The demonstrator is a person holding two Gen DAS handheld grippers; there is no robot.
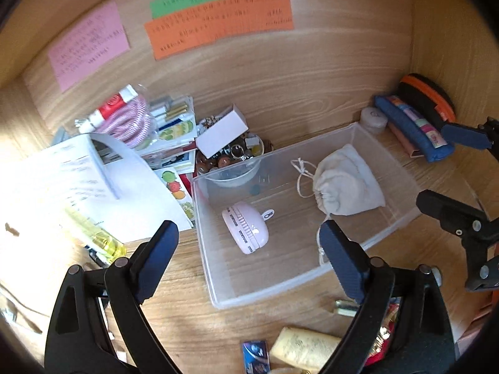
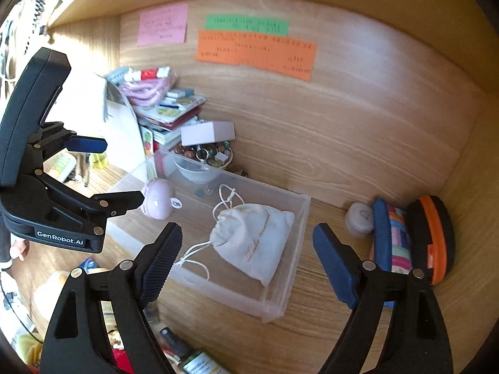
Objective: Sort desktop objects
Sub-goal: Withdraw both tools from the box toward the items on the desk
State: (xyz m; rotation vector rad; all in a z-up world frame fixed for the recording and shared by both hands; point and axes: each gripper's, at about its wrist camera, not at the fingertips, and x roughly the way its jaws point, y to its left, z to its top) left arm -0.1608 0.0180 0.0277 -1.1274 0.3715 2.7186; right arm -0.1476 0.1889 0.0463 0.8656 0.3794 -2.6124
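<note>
A clear plastic bin stands on the wooden desk. Inside it lie a white drawstring pouch and a small pink device. My left gripper hovers above the bin's near left part, jaws wide open and empty. In the right wrist view the bin holds the pouch in the middle and the pink device at the far left. My right gripper hangs over the pouch, open, holding nothing. Each gripper shows in the other's view: the right gripper and the left gripper.
A bowl of beads and keyrings under a white box sits behind the bin. Papers, booklets and a yellow bottle crowd the left. A blue pencil case, an orange-black case and a small jar line the right wall.
</note>
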